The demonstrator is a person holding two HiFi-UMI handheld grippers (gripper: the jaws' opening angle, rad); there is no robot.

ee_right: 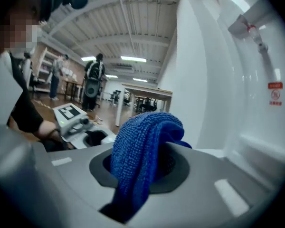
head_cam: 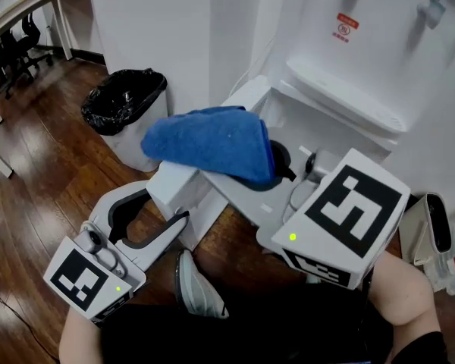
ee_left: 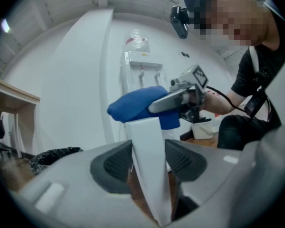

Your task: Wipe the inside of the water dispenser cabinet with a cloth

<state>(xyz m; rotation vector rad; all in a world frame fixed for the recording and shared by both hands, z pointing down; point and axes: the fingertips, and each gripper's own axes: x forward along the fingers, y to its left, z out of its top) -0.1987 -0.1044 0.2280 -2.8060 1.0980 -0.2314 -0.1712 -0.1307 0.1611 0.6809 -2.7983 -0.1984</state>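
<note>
At cabinet door [ee_left: 146, 141] edge, left gripper [head_cam: 167, 205] is clamping it; right gripper [ee_right: 145, 170] is pinching blue cloth [head_cam: 208, 142], probably worth keeping door wide.

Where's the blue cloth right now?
Centre of the head view, the blue cloth is clamped in the right hand-held gripper, just right of the black-bagged bin.

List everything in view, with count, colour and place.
Blue terry cloth: one, blue, centre of the head view.
White plastic water dispenser: one, white, upper right.
Flat white cabinet door: one, white, open, below the cloth.
Bin with black bag liner: one, white, left of the dispenser.
Wooden plank floor: one, brown, underneath.
Grey shoe: one, grey, bottom centre.
Left gripper: one, grey, shut on the door.
Right gripper: one, grey, shut on the cloth.
</note>
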